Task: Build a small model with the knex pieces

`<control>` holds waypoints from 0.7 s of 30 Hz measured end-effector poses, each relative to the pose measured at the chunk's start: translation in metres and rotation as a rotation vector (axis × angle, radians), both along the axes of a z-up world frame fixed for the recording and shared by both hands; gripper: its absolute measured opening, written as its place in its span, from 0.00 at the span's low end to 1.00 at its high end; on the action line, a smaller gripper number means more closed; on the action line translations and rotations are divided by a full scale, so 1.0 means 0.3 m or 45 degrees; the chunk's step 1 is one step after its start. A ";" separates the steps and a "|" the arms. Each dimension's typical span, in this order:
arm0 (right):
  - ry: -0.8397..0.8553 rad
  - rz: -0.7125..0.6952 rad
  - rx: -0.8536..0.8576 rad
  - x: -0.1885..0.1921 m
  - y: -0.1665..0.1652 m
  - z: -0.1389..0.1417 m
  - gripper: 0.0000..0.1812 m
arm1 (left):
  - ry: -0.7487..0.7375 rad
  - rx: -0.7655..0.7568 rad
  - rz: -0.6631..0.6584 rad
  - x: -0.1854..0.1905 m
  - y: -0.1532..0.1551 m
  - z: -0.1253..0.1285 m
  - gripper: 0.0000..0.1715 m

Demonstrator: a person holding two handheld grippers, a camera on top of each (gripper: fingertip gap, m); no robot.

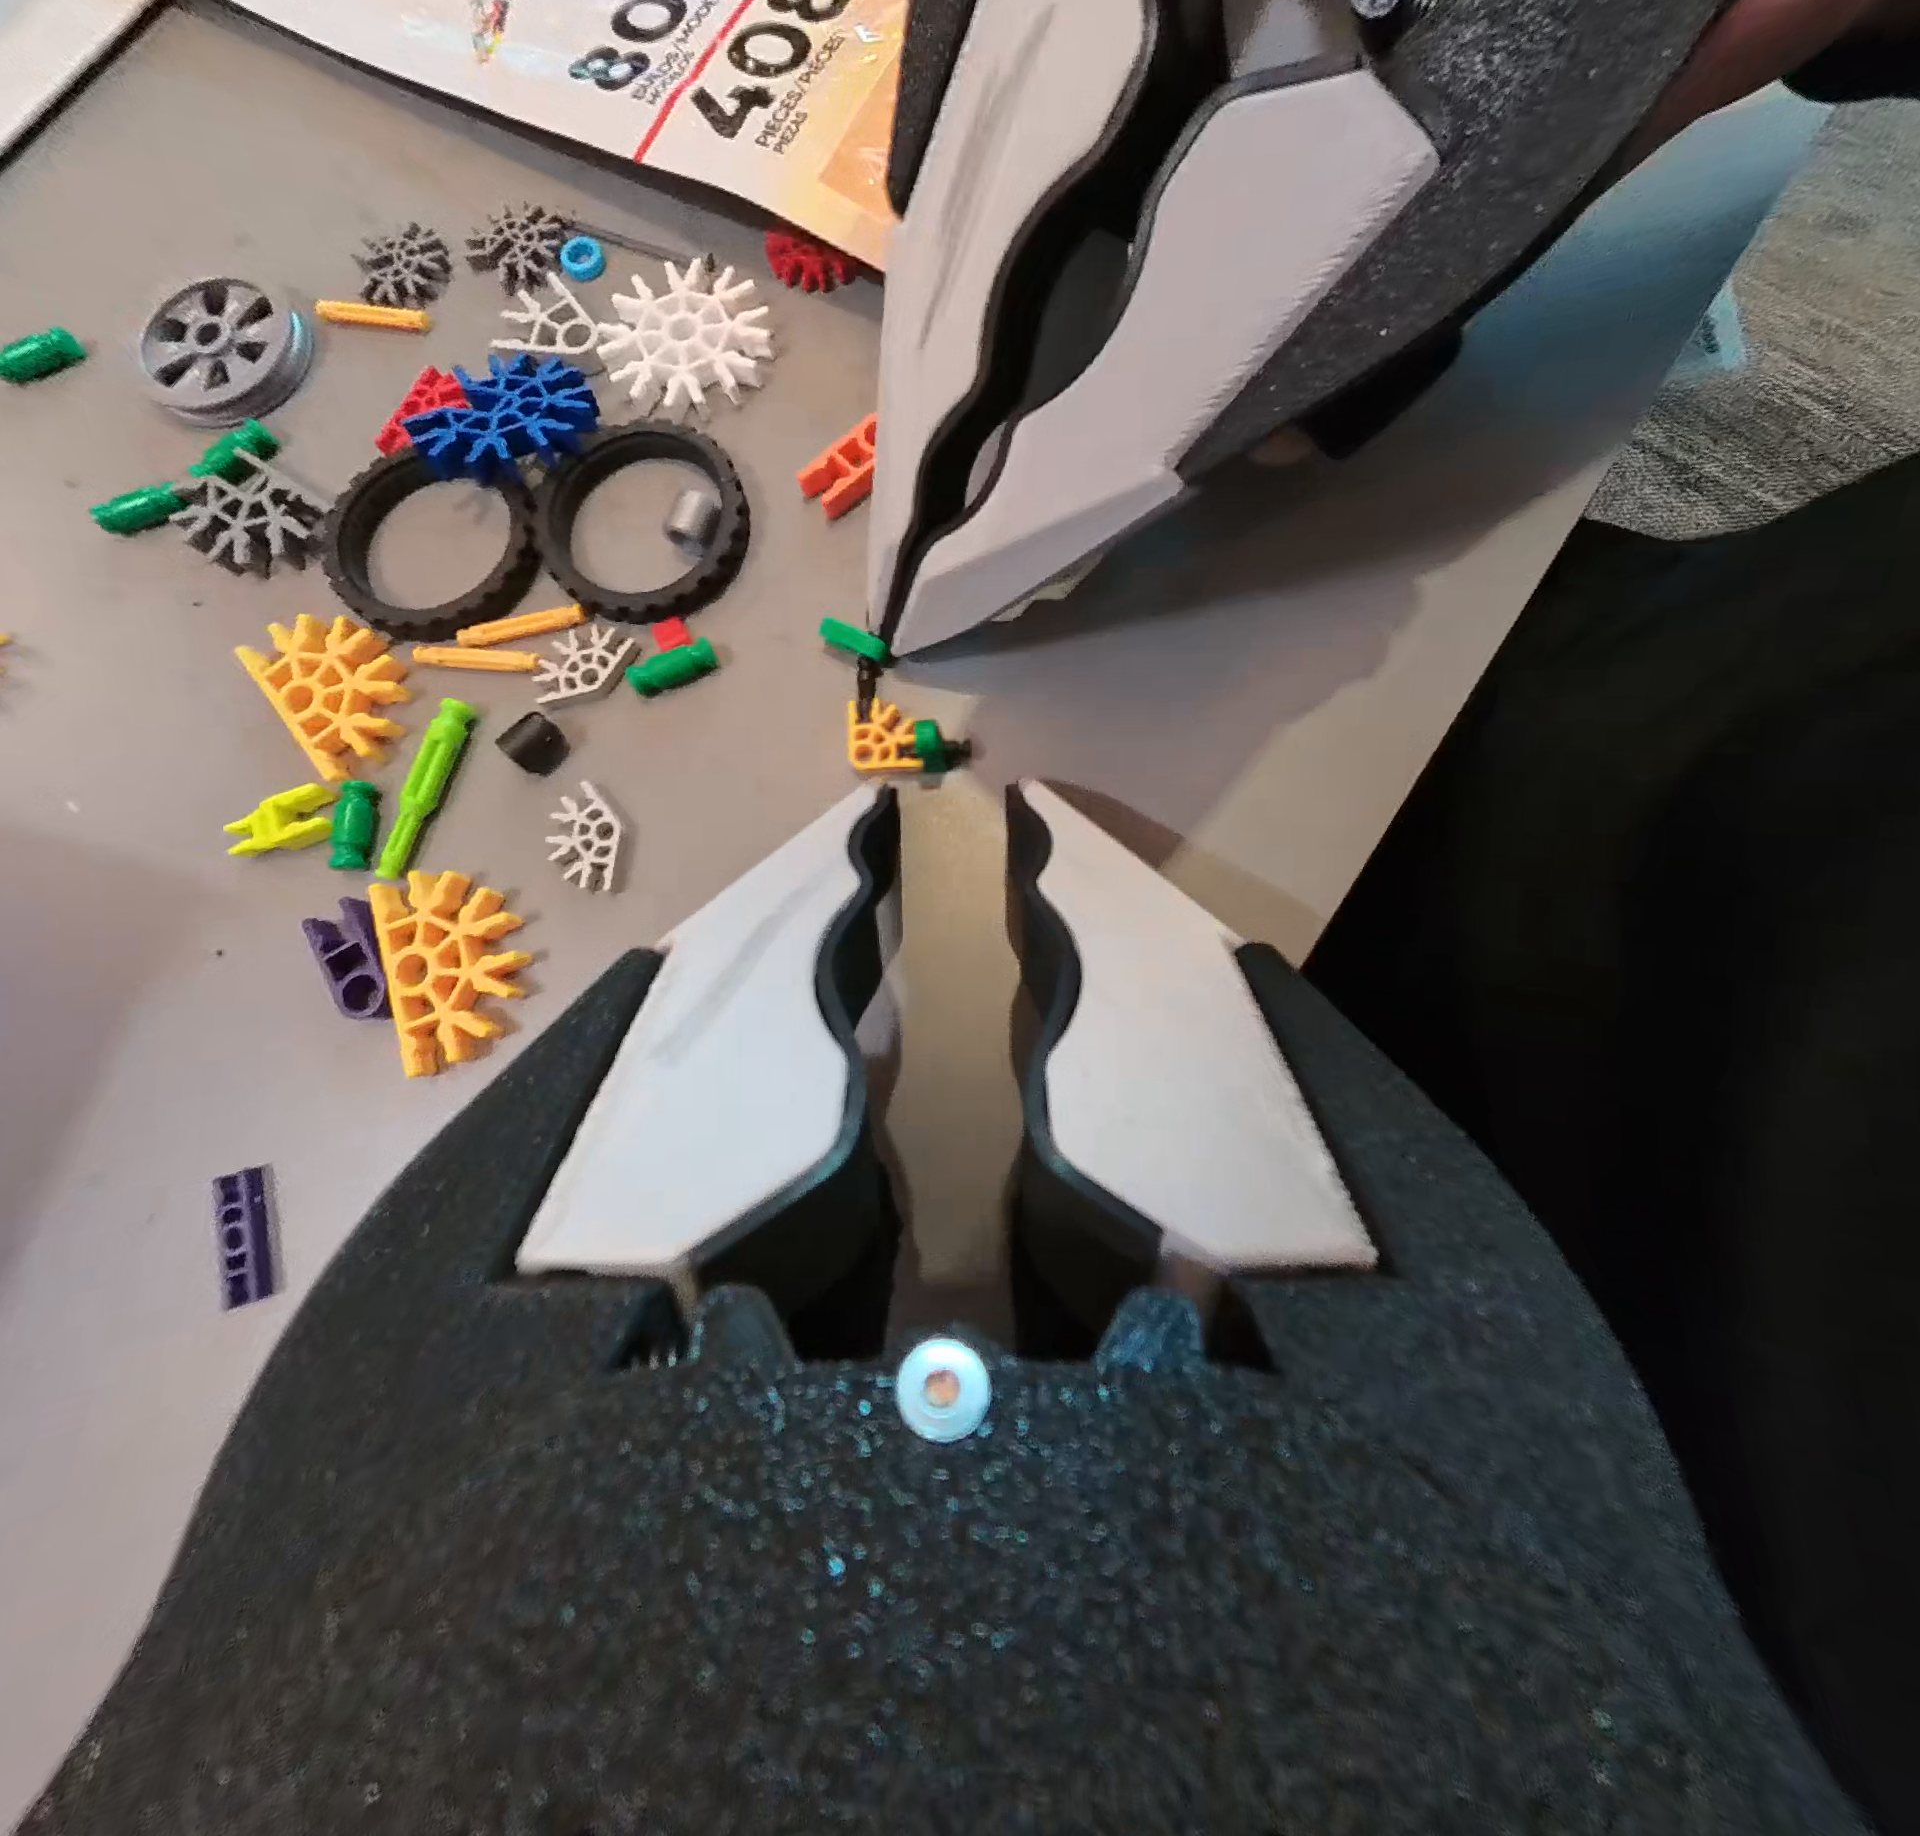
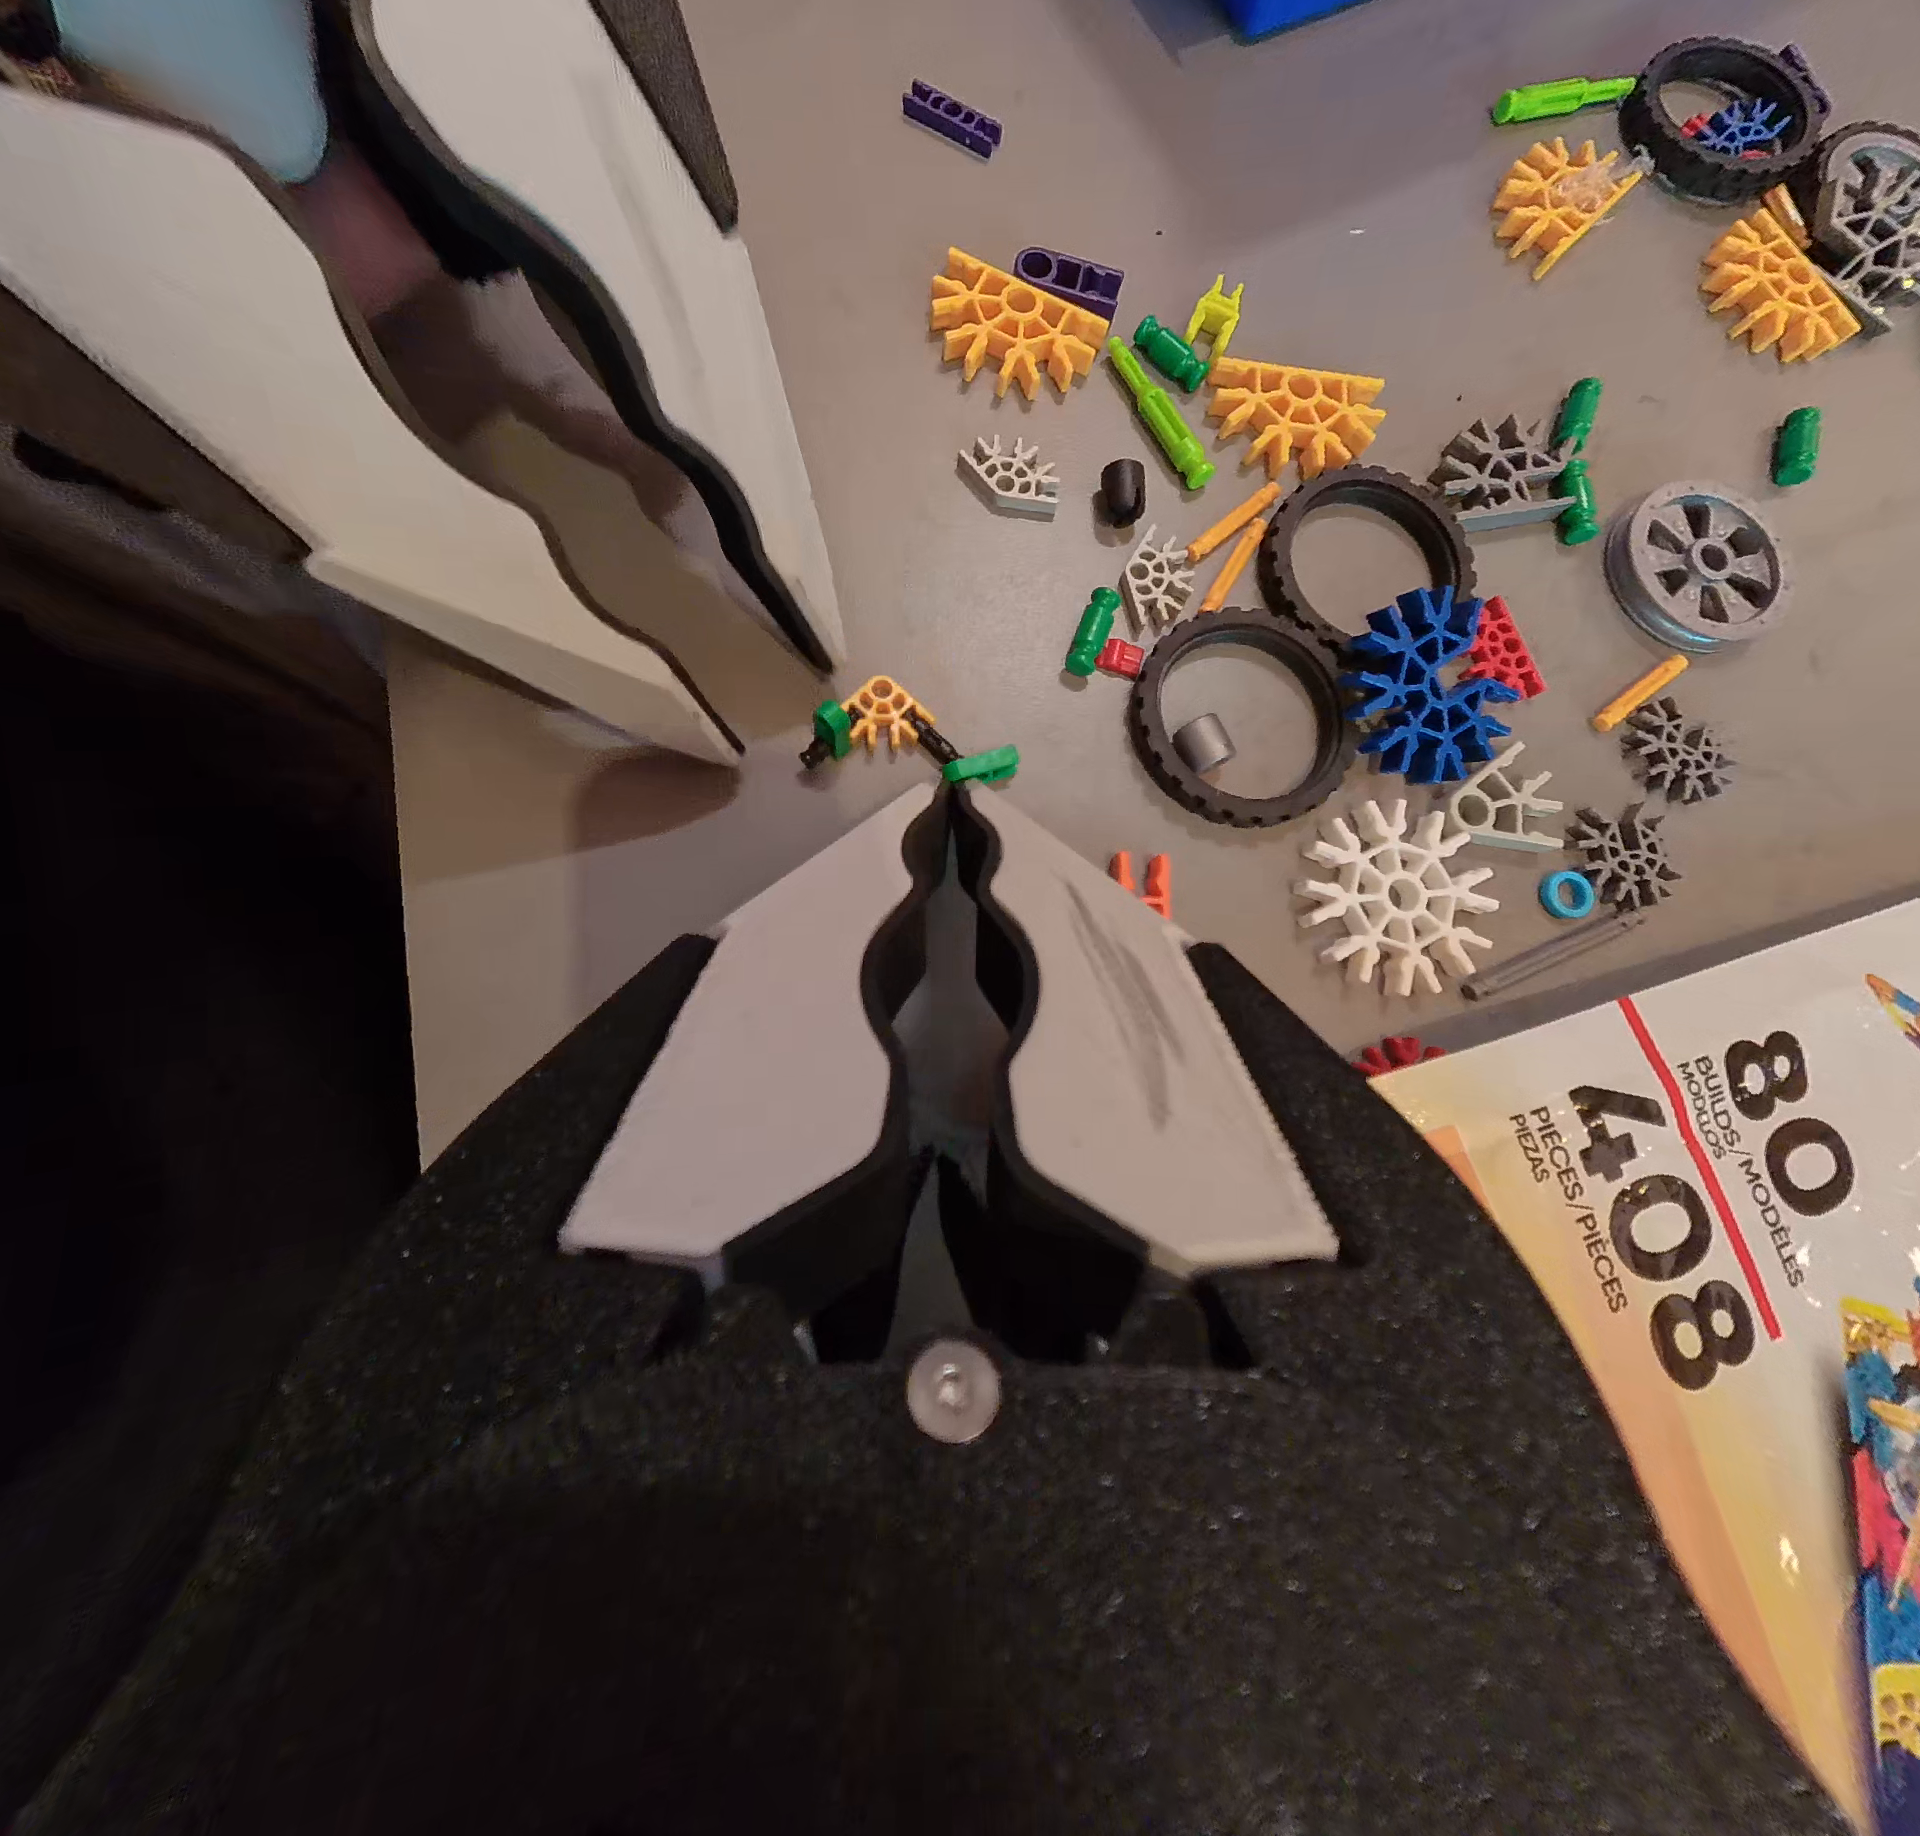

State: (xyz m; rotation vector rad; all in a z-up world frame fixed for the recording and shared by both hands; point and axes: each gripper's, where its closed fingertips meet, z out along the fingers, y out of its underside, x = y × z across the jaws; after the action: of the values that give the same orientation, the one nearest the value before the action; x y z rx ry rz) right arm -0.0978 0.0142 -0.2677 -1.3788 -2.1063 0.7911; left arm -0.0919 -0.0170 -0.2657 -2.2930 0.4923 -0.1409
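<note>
A small assembly lies near the grey table's edge: a yellow fan-shaped connector with a green clip on one side and a short black rod leading to a second green clip. My right gripper is shut on the end of that second green clip; it also shows in the left wrist view, coming in from above. My left gripper is open and holds nothing, its fingertips just short of the yellow connector. In the right wrist view the left gripper flanks the connector without touching it.
Loose building pieces lie scattered: two black tyres, a blue snowflake connector, a white one, a grey wheel hub, yellow fans, green rods. A printed sheet lies at the back. The table edge is close on the right. The grippers are tip to tip, or close to it. It is some 15 cm from my right tips to the grey wheel hub. It is also in sight in the right wrist view.
</note>
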 end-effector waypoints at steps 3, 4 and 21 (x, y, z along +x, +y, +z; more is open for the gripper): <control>-0.003 -0.001 -0.003 0.005 0.001 0.000 0.00 | 0.007 0.058 0.035 -0.044 0.007 0.030 0.12; -0.006 0.002 -0.005 0.007 0.001 0.000 0.00 | 0.012 0.070 0.027 -0.053 0.009 0.035 0.13; -0.014 -0.070 -0.025 -0.027 0.021 0.000 0.00 | 0.067 0.025 -0.034 -0.034 0.037 -0.005 0.13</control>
State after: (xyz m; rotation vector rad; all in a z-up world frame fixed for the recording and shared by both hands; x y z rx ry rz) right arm -0.1060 0.0205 -0.2677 -1.4481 -2.0646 0.7854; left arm -0.1021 -0.0060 -0.2673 -2.2764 0.5492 -0.0891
